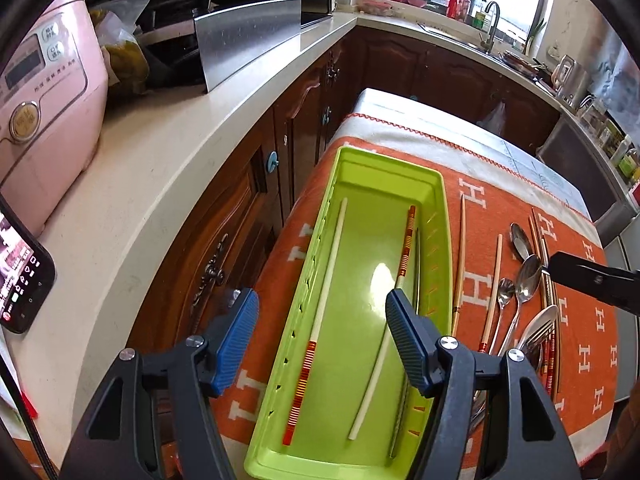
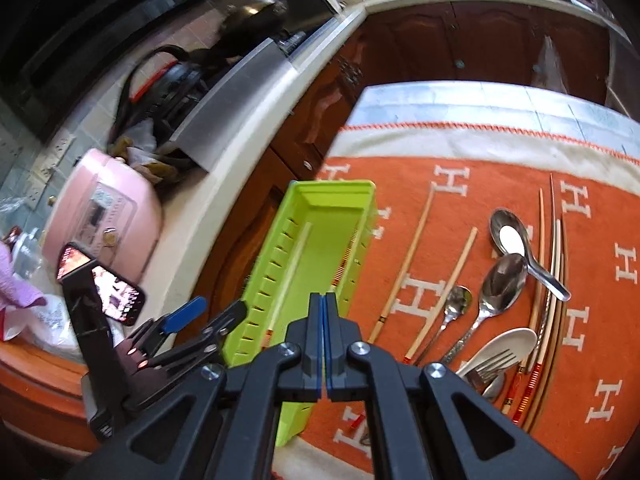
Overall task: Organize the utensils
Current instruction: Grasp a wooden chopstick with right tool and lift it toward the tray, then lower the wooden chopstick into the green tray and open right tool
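A lime-green utensil tray lies on the orange cloth; it also shows in the right wrist view. Inside lie two white chopsticks with red-striped ends. My left gripper is open and empty, hovering over the tray's near half. My right gripper is shut with nothing between its pads, above the tray's near right edge. To the right of the tray lie loose wooden chopsticks, metal spoons, a white spoon and a fork.
The orange cloth covers a small table. A cream counter runs along the left with a pink rice cooker, a phone and a steel panel. Dark wooden cabinets stand between them.
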Demonstrator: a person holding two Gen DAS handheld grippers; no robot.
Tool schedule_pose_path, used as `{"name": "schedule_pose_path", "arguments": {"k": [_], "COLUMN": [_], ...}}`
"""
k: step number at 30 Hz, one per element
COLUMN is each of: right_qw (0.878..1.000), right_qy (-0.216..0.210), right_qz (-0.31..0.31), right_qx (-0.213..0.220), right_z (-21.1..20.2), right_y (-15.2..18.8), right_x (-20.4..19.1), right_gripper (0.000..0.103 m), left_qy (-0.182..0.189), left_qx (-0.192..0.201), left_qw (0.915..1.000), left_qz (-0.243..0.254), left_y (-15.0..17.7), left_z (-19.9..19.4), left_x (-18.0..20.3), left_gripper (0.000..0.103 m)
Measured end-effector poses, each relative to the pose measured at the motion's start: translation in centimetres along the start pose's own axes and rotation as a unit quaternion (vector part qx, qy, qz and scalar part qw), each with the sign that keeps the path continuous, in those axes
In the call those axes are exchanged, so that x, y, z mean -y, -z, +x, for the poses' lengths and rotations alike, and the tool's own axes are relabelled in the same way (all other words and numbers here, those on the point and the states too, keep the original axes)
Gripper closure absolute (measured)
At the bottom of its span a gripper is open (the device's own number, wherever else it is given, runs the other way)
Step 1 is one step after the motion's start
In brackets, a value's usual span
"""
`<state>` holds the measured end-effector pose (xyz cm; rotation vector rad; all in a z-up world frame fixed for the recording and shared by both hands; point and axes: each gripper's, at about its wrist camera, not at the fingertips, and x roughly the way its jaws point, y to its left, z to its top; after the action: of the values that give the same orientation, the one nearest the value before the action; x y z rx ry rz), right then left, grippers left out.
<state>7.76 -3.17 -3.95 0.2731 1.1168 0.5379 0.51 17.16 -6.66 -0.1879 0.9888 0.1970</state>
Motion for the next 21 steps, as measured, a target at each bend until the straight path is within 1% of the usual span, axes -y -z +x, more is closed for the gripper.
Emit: {"name": "schedule_pose_path", "arguments": {"k": [1,3,6,8,9,10,12,16,17,19,21], "right_qw": [1.0,0.999,0.998,0.997,0.996,0.995,0.994,0.992,0.992,0.991,0.99], "right_qy": [0.008,0.038,0.061,0.079,0.089,0.099,0.108,0.129,0.128,0.133,0.141], "right_qz": [0.007,0.016,0.025,0.02,0.016,0.014,0.011,-0.006,-0.007,-0.006,-0.009], "right_qx": [-0.001,0.001,-0.007,-0.01,-0.012,-0.016,-0.021,-0.014,-0.015,-0.016,-0.017], "right_z": [0.5,1.6,3.8,5.3,6.1,6.8,8.0,9.4,9.7,10.1,10.6], "right_y": [0.0,-0.1,-0.2,-0.4,-0.4,-0.4,-0.4,-0.4,-0.4,-0.3,-0.2], "right_x": [0.6,1.7,2.8,3.0,2.9,2.9,2.9,2.8,2.8,2.9,3.0], "right_gripper": [0.103,0.102,0.1,0.099,0.097,0.093,0.091,0.088,0.086,0.076,0.075], "left_qy": [0.0,0.001,0.005,0.006,0.005,0.005,0.003,0.007,0.009,0.009,0.009], "left_qx": [0.0,0.002,0.007,0.01,0.014,0.017,0.019,0.01,0.008,0.005,0.001], "left_qw": [1.0,1.0,1.0,0.9999,0.9999,0.9998,0.9998,0.9998,0.9997,0.9997,0.9997], "left_qz": [0.0,0.001,0.001,-0.001,-0.004,-0.005,-0.008,-0.018,-0.021,-0.023,-0.023], "left_y": [0.1,0.2,0.4,0.3,0.2,0.2,0.1,0.2,0.3,0.4,0.6], "left_z": [0.1,0.2,0.2,0.4,0.5,0.4,0.5,0.9,1.1,1.3,1.7], "left_x": [0.0,0.1,0.4,0.4,0.4,0.4,0.3,-0.1,-0.2,-0.3,-0.2], "left_gripper": [0.039,0.039,0.038,0.03,0.024,0.021,0.021,0.021,0.021,0.021,0.021]}}
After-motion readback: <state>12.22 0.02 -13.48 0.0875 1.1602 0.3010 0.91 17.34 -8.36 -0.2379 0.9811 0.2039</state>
